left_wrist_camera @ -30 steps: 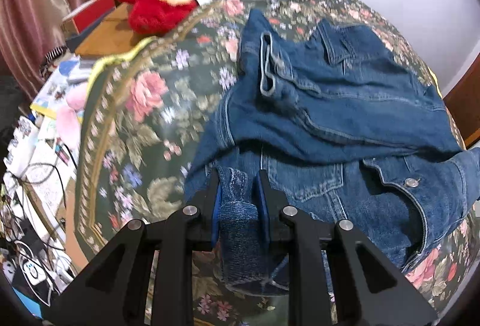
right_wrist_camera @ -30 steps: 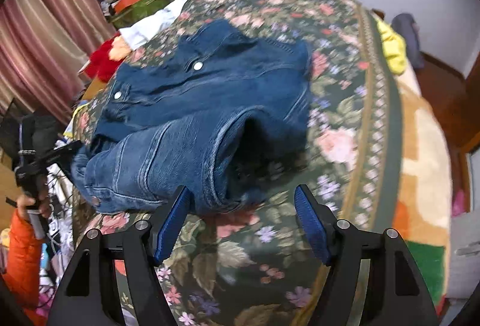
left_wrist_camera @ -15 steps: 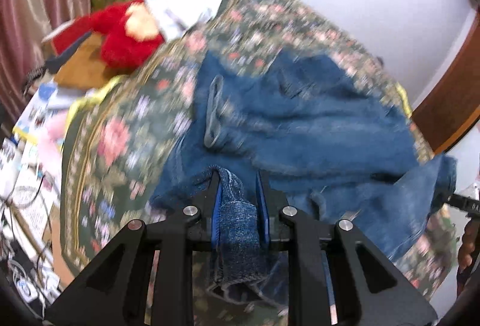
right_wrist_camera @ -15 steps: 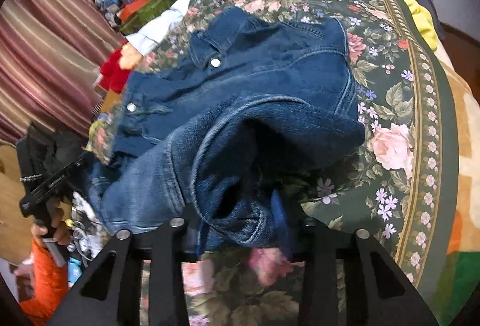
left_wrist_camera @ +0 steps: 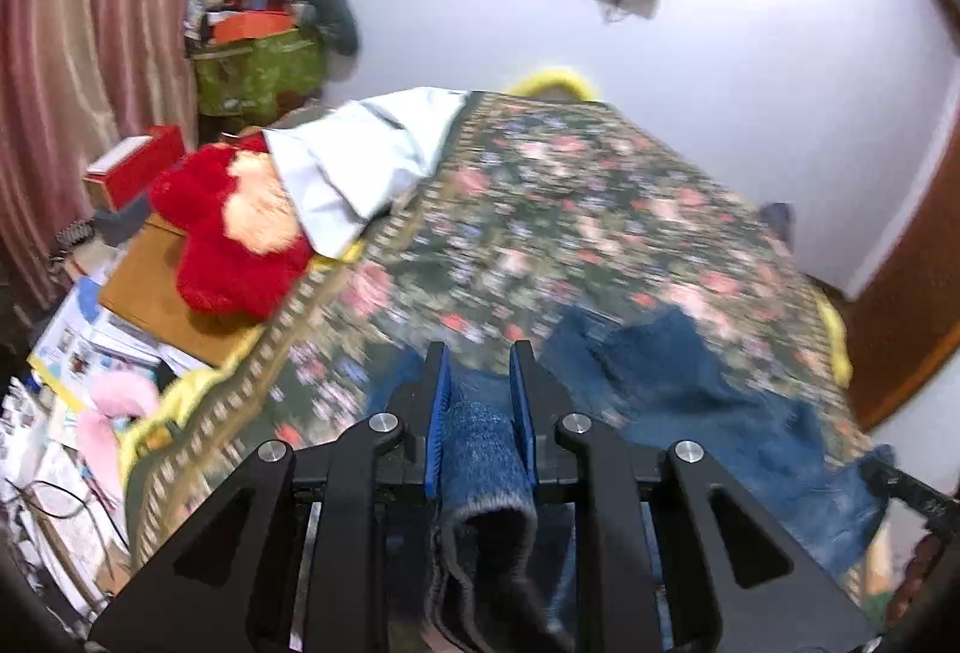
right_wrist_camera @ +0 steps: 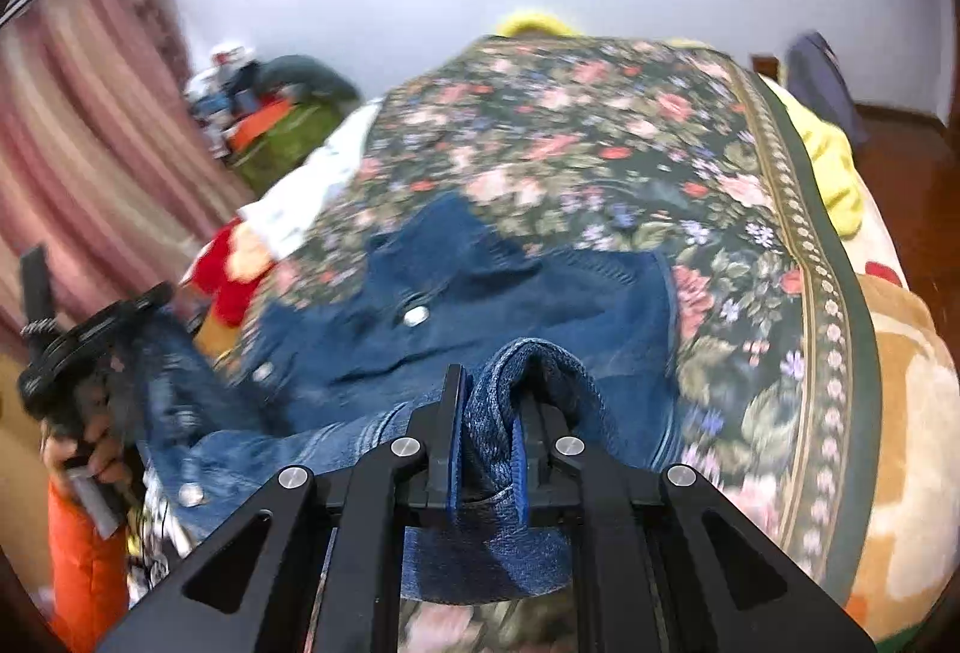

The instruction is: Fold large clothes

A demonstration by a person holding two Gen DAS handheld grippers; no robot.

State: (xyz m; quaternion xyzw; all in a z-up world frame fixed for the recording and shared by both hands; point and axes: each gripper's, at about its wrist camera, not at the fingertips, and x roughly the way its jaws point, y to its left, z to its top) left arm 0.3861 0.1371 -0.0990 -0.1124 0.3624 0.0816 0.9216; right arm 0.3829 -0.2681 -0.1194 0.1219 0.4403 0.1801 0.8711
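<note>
Two grippers each have a bite of the blue denim jacket (right_wrist_camera: 528,293), which lies partly on the dark floral bedspread (right_wrist_camera: 600,131) near the bed's close edge, its near portion raised off the cover. The left gripper (left_wrist_camera: 478,401) has its fingers clamped on a thick fold of denim that hangs down between them. The right gripper (right_wrist_camera: 486,425) has just been closing and now pinches a rolled seam or hem edge, the cloth bulging above the fingers.

Denim of this kind looks heavy and fairly stiff for cloth; it should hold a crease but will drag on the bedspread and sag in the span between the two grips. It is not slippery or fragile, though the metal buttons (right_wrist_camera: 416,315) add lumps. Doubled seams, hems and the collar are the firmest places to hold, since single layers may slide out under the weight. Keeping the two grips well apart and level would, I judge, let the body hang flat for the fold.
</note>
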